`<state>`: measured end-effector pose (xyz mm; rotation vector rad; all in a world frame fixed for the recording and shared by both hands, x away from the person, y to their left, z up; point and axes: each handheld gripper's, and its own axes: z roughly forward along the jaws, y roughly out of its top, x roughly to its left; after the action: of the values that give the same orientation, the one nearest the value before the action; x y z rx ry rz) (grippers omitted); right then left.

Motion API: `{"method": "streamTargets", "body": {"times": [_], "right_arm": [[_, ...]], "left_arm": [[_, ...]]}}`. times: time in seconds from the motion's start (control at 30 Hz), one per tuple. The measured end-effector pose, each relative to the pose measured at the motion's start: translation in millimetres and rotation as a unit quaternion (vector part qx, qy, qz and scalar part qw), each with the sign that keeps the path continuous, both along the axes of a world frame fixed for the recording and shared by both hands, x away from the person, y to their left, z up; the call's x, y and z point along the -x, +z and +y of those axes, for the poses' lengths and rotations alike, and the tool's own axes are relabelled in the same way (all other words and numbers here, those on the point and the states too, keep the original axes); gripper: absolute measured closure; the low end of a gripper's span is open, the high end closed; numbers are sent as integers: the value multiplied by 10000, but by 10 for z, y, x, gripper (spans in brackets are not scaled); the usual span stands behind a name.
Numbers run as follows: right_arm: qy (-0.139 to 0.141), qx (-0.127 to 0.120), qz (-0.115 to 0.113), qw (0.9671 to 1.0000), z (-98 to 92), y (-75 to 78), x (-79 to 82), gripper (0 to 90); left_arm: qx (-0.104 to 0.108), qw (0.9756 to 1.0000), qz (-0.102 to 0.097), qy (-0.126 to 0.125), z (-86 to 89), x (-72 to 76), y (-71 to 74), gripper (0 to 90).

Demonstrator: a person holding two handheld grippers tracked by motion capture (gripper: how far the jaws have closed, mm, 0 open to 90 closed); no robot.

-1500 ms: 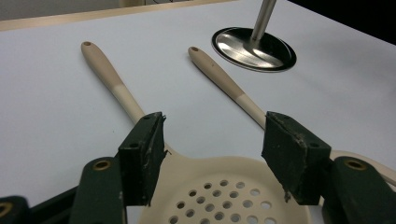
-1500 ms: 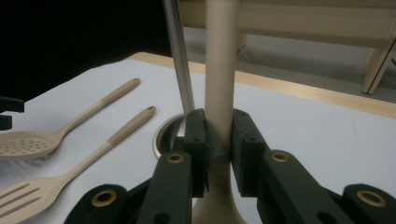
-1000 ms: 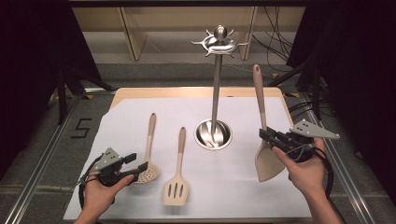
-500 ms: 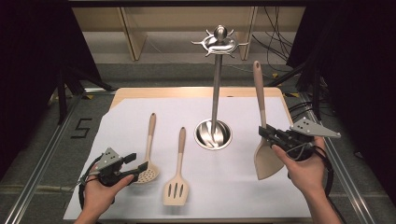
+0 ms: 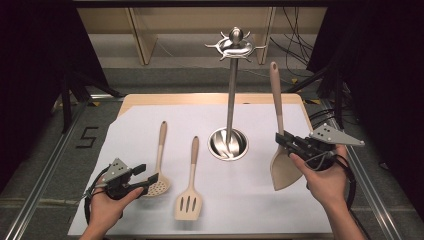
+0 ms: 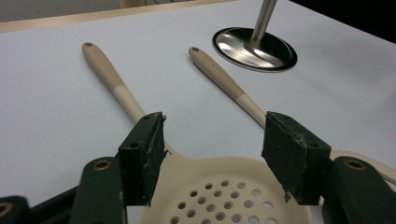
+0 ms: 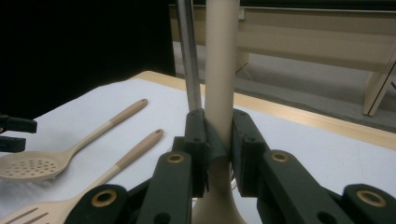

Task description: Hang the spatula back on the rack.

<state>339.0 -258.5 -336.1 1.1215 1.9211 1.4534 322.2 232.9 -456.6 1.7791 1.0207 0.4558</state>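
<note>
Two hand-held grippers are yours: the right hand-held gripper (image 5: 286, 142), at right of frame, pinches the spatula (image 5: 280, 150) upright, so next lift its handle hole to a rack (image 5: 231, 47) hook, while the left hand-held gripper (image 5: 150, 178) rests spread over the skimmer (image 5: 157, 182) at lower left.

We note two hand-held grippers. The left gripper (image 5: 150, 178) and the right gripper (image 5: 281, 139) each have a dark green-black body, two blocky black jaws with worn, scuffed pad faces, and brass-coloured rivets at the linkage pivots. Each carries a grey three-cornered plate with small holes on top, and a black cable loops from each body. The forearms are bare, without sleeves.
</note>
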Motion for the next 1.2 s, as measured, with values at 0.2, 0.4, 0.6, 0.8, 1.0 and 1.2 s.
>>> {"method": "streamTargets", "body": {"times": [0.2,0.4,0.6,0.8,1.0,1.2], "right_arm": [[-76,-33,-23,10000,25,20,13,791],[88,-28,-22,10000,55,48,21,791],[206,-12,-165,9997,81,64,14,791],[179,36,-235,9996,92,94,27,791],[210,-27,-229,9995,136,113,41,791],[251,-13,-315,9992,168,127,58,791]], "left_arm": [[1,10000,2,-2,0,0,0,384],[-28,10000,-2,-14,2,2,1,384],[-1,10000,7,-4,-1,3,1,384],[-19,10000,-7,-13,3,1,2,384],[-28,10000,-2,16,1,6,6,385],[-13,10000,-7,-1,0,4,4,385]]}}
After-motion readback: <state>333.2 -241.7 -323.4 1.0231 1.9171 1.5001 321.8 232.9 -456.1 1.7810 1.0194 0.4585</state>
